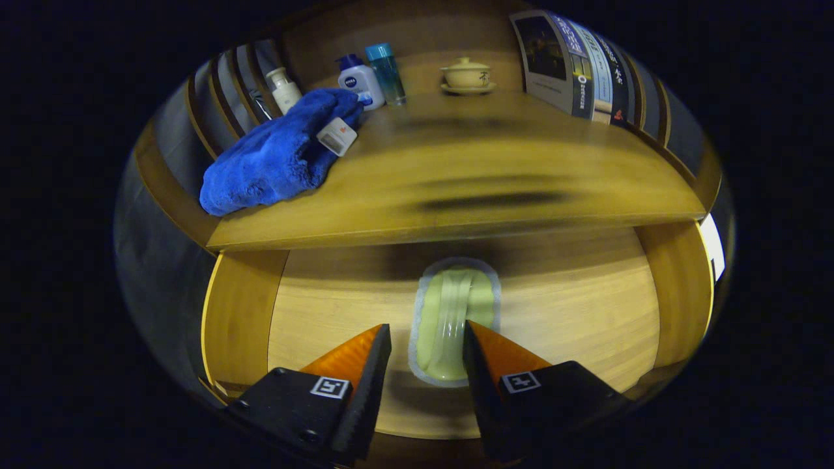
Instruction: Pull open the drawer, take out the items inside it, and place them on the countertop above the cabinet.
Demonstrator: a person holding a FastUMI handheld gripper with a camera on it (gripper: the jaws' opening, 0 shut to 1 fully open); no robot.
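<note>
The wooden drawer (313,306) stands pulled open below the countertop (469,169). On its floor lies a pale green packet (453,312) in clear wrapping, lengthwise, its far end near the shadow under the countertop. My gripper (427,335) is open just above the drawer floor. The packet's near end lies between the fingers, closer to the right finger (485,345), which overlaps its edge. I cannot tell whether either finger touches it. A blue towel (277,156) with a small white box (337,135) on it lies on the countertop's left side.
At the back of the countertop stand a white pump bottle (285,89), a white bottle with a blue cap (358,79), a teal bottle (386,71) and a lidded tea cup on a saucer (466,75). Books (573,65) lean at the right. Drawer side walls (238,319) flank the fingers.
</note>
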